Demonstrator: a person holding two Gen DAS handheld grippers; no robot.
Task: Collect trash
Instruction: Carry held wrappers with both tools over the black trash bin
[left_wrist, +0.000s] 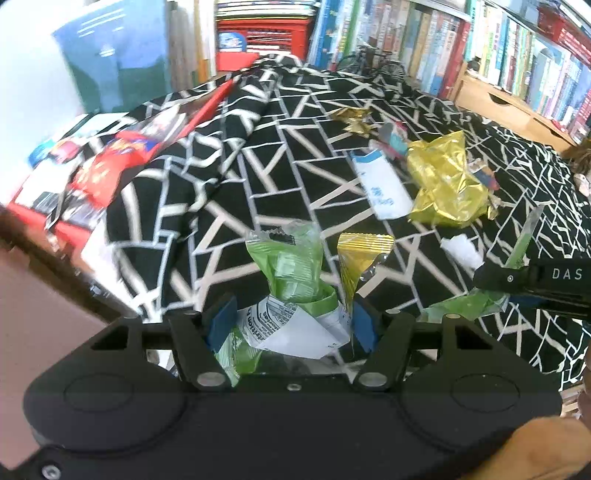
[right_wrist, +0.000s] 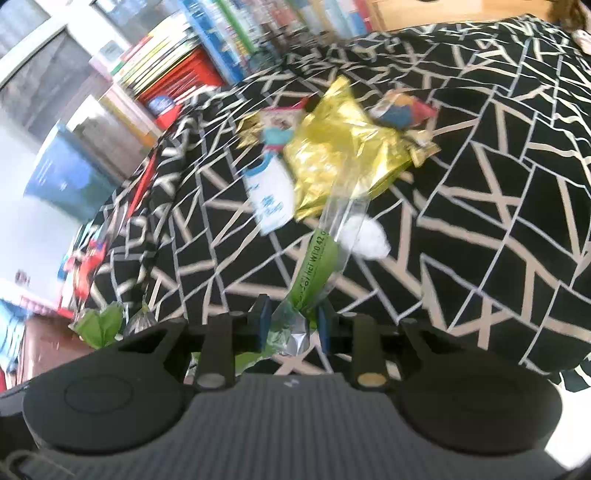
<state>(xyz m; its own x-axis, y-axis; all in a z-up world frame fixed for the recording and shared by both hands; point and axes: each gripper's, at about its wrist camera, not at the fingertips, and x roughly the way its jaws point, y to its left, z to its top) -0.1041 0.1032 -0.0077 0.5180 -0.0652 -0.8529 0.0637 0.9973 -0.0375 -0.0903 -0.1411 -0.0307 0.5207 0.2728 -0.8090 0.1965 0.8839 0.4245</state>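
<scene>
Trash lies scattered over a bed covered in a black cloth with pale geometric lines (left_wrist: 295, 155), and some of it is already gripped. In the left wrist view the left claw (left_wrist: 291, 325) stands partly open around a crumpled bunch: a green wrapper (left_wrist: 291, 262) sticking up, white printed paper (left_wrist: 291, 328) below it, and a small gold ribbed packet (left_wrist: 360, 254) rising by the right-hand pad; the blue pads (left_wrist: 221, 321) press on this bundle from both sides. The right claw (right_wrist: 291, 325) is closed narrowly on a long clear and green wrapper (right_wrist: 317, 266) bearing printed text, which stands up from between its pads. Farther up the bed, a large crumpled gold foil bag (left_wrist: 447, 184) lies just beside a white and blue packet (left_wrist: 384, 184), with small colourful wrappers (right_wrist: 402, 110) touching the bag's far side and a white wad (right_wrist: 365, 236) near its lower edge. A little gold scrap (left_wrist: 352, 120) lies apart, higher up. Red printed bags (left_wrist: 110, 162) sit at the left edge of the bed. Bookshelves (left_wrist: 480, 48) packed with books stand behind.
</scene>
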